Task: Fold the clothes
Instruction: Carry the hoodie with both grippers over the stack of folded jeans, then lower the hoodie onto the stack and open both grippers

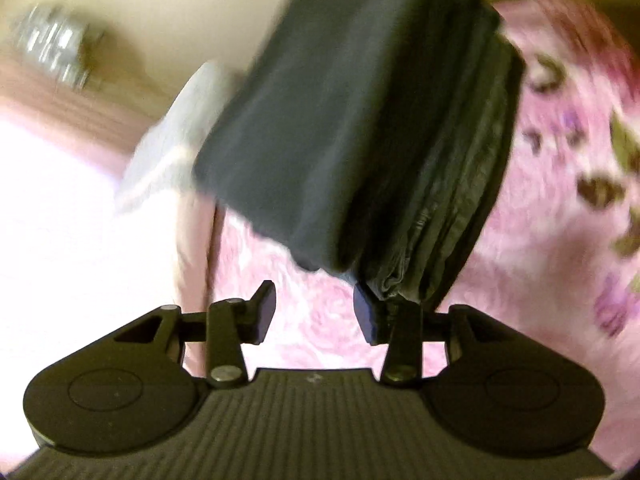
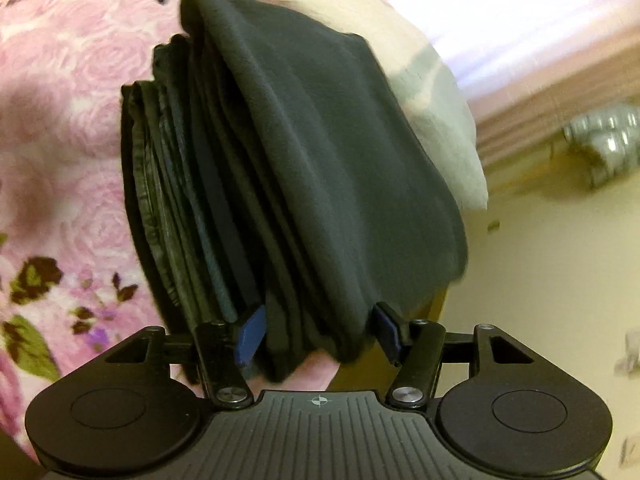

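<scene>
Your right claw (image 2: 318, 330) is pinching the near end of the folded dark garment (image 2: 304, 168), both blue pads pressed against its layers. Your left claw (image 1: 316, 308) is spread wide, the garment's stacked edges brushing only its right finger. The bundle hangs over the pink floral bedspread (image 1: 560, 100), with a pale pillow (image 2: 436, 120) just behind it.
</scene>
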A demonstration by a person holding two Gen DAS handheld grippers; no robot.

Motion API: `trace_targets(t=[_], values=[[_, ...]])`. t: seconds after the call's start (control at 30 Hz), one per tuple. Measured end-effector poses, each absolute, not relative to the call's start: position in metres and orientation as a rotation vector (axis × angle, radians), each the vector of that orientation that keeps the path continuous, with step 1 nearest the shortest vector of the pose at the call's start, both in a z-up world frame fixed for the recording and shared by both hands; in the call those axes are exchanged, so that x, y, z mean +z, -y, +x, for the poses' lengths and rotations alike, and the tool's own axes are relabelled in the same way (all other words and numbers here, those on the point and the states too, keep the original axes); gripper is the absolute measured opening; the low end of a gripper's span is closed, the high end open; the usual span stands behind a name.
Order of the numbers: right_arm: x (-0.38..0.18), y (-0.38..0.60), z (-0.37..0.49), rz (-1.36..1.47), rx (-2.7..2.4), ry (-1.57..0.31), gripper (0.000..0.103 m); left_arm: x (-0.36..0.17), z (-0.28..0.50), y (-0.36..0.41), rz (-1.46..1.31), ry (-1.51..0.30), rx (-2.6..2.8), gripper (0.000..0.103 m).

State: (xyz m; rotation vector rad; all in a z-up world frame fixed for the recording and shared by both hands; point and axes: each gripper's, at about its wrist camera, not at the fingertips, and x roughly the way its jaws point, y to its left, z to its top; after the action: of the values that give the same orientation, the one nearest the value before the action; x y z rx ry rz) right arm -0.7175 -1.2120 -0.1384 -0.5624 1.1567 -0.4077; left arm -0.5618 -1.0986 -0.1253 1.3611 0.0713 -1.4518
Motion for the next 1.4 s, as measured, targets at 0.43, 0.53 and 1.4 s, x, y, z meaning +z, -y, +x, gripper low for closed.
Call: trace_targets(t=[0.43,0.53,1.4], values=[[-0.086,1.255,-0.726,0.14,-0.601,-0.855,0.058,-0.103,-0.551,1.147,1.091,-0.29,-1.518,0.039],[-0.091,1.267,-0.726,0.218,-0.596,-0.856,0.058,-0.127,-0.55,1.156,1.141,-0.318,-1.51,0.042],[-0.108,1.391,-0.69,0.462,-0.639,-0.755,0.058,-0.11,-0.487,1.269,1.024,-0.445,-1.448,0.04]])
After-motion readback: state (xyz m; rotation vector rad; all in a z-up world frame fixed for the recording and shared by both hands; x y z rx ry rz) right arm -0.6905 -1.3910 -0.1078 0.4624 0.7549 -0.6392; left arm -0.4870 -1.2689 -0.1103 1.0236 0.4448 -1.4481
